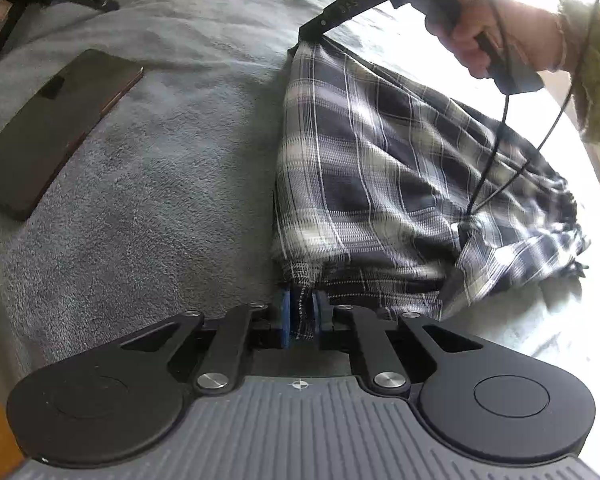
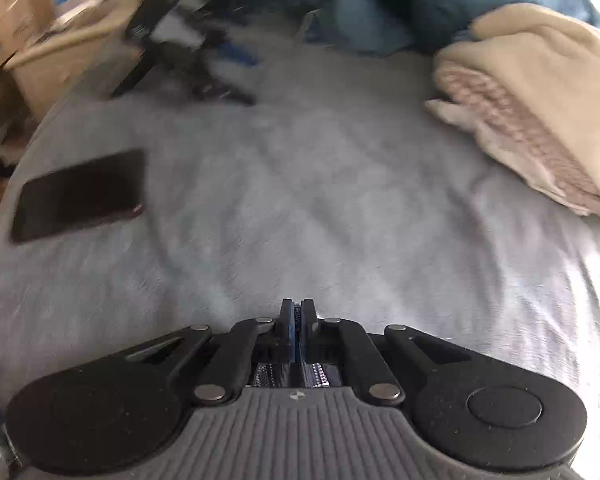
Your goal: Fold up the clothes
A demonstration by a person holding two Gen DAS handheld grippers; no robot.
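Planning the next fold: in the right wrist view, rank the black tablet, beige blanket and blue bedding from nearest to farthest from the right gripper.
1. Black tablet, left on the grey bedspread.
2. Beige blanket, right; a close call with the tablet.
3. Blue bedding, top, clearly farthest from the right gripper.

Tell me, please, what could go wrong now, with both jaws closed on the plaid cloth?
The left gripper pinches only a thin edge of the plaid garment, so the cloth may slip out when pulled. The cable from the right gripper hangs across the garment and could snag in a fold.
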